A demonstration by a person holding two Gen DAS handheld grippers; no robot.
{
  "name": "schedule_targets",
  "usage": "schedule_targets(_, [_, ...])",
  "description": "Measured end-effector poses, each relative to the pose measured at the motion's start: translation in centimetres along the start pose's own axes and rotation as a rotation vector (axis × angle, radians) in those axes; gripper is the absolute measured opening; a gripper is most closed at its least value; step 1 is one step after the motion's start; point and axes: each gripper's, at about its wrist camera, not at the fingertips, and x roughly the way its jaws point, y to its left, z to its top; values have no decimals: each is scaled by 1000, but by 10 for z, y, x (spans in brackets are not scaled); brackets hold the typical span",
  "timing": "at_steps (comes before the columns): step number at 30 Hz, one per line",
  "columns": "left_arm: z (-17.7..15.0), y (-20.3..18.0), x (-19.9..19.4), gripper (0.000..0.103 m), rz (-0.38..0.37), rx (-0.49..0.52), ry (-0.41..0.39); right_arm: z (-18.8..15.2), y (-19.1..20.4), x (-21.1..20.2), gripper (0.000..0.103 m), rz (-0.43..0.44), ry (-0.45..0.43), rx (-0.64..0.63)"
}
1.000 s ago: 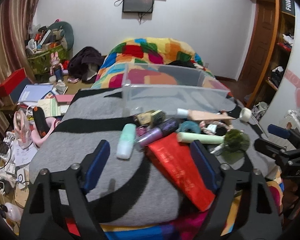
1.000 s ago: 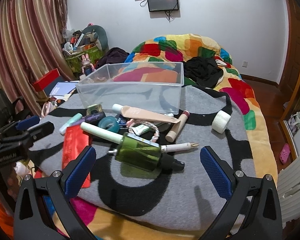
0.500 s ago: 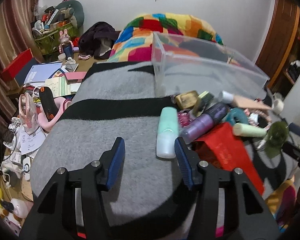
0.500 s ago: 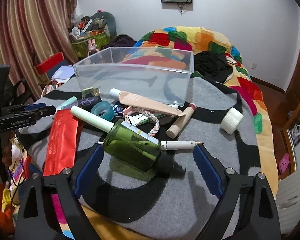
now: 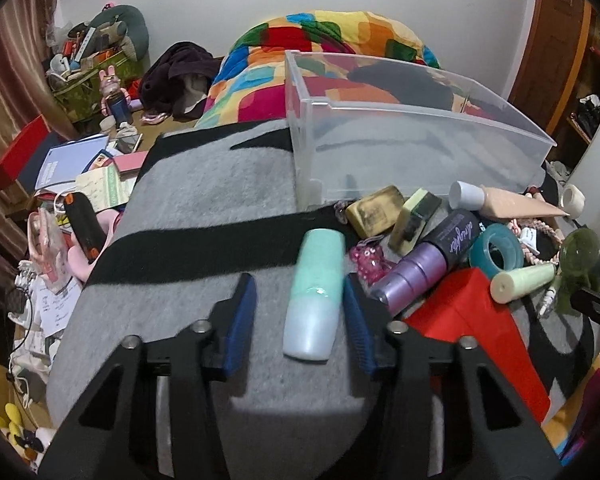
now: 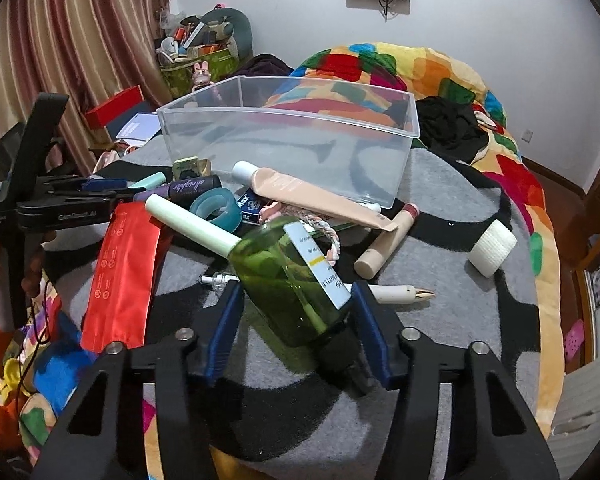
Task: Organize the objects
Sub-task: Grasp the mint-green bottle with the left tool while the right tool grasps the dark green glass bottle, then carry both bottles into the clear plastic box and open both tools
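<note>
Bedroom; a grey-and-black blanket (image 5: 228, 208) covers the bed end, with a clear bin (image 5: 412, 148) standing on it and a heap of toiletries lying in front of the bin.

Left gripper (image 5: 299, 314): lowered over the blanket, fingers level, jaws partly apart and straddling a mint tube (image 5: 315, 294) that lies flat and lengthwise. The right pad (image 5: 358, 328) sits against or just beside the tube; contact cannot be confirmed. A clear gap shows at the left pad (image 5: 240, 320). The tube's far end rests on a black stripe, near a purple bottle (image 5: 428, 264).

Right gripper (image 6: 298, 330): jaws partly apart, flanking a green bottle (image 6: 288, 276) lying tilted. Its dark cap end is partly hidden behind the right finger (image 6: 370, 334). The pads stand close to the bottle's sides; whether they touch cannot be told.

A pale green tube (image 6: 190, 222) rests against the bottle's upper end, overlapping a red pouch (image 6: 122, 272). The pouch's lower end hangs past the blanket edge. The bottle's label is readable only in part.
</note>
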Motion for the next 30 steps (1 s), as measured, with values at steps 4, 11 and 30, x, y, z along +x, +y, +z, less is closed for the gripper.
schedule_targets(4, [0, 0, -2, 25, -9, -5, -11, 1, -1, -4, 45, 1, -13, 15])
schedule_targets(11, [0, 5, -17, 25, -14, -40, -58, 8, -2, -14, 44, 2, -52, 36])
schedule_targets(30, [36, -19, -78, 25, -113, -44, -266, 74, -18, -35, 44, -38, -189, 90])
